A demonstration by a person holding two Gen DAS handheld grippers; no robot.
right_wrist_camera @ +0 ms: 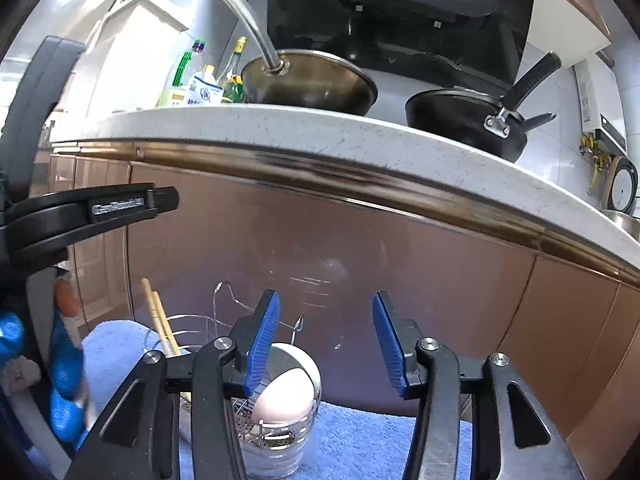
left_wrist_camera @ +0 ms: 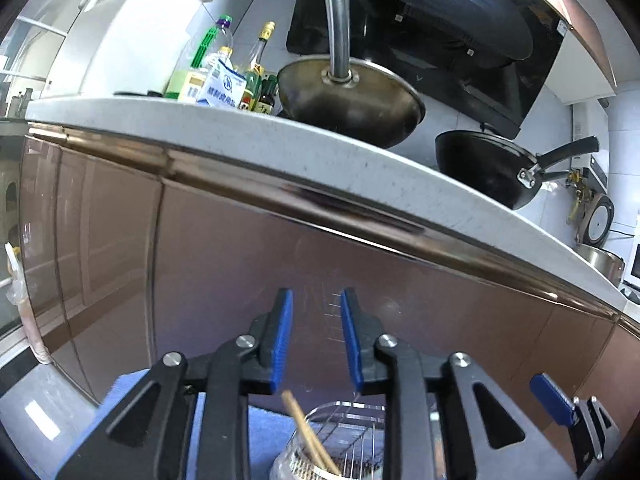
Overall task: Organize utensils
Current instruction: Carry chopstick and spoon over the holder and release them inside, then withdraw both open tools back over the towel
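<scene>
A steel utensil holder in a wire rack stands on a blue towel. A pale rounded utensil head rests in the near cup; two wooden chopsticks stand in the left cup. My right gripper is open and empty, above and just behind the holder. In the left wrist view the holder and chopsticks sit low between the arms. My left gripper is open and empty above them. The other gripper's blue tip shows at the right.
Brown glossy cabinet doors rise behind the towel under a white stone counter edge. On the counter stand a steel wok, a black pan and several bottles. The left gripper's body is at the left.
</scene>
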